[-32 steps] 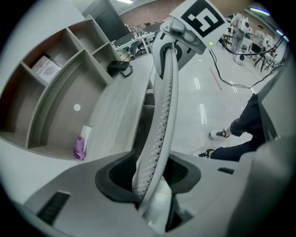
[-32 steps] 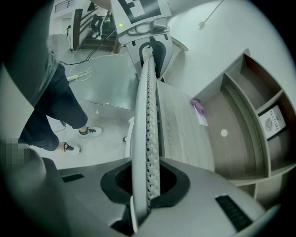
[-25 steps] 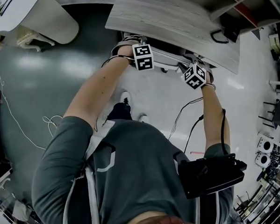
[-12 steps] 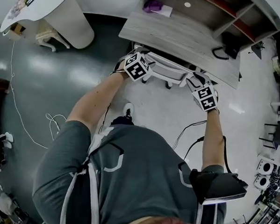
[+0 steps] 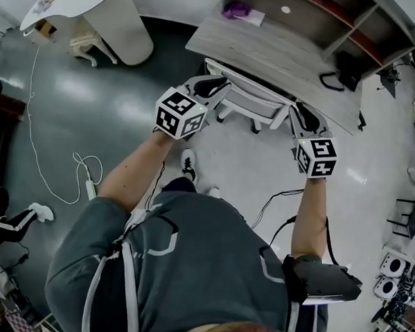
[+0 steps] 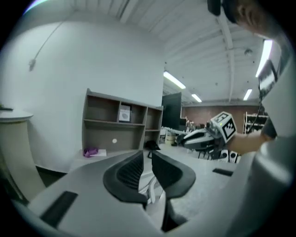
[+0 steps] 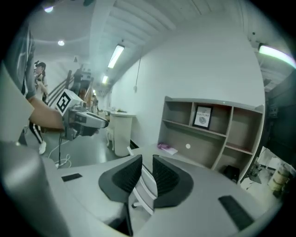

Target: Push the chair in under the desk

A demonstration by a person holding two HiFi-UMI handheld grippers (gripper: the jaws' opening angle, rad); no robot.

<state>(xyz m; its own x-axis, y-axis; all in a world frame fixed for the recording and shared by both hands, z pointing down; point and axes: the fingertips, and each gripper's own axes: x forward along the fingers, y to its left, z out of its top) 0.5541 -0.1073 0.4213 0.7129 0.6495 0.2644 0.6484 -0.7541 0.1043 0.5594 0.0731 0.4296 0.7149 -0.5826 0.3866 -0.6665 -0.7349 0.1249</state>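
Your left tongs (image 5: 214,85) and right tongs (image 5: 304,115) are closing empty: the chair (image 5: 251,98) sits tucked under the counter (image 5: 270,46) (no grip needed).

desk (image 6: 83,159) with shelf unit (image 6: 122,125)

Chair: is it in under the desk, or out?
In. In the head view only the back of the chair shows at the edge of the desk; the seat is hidden under it.
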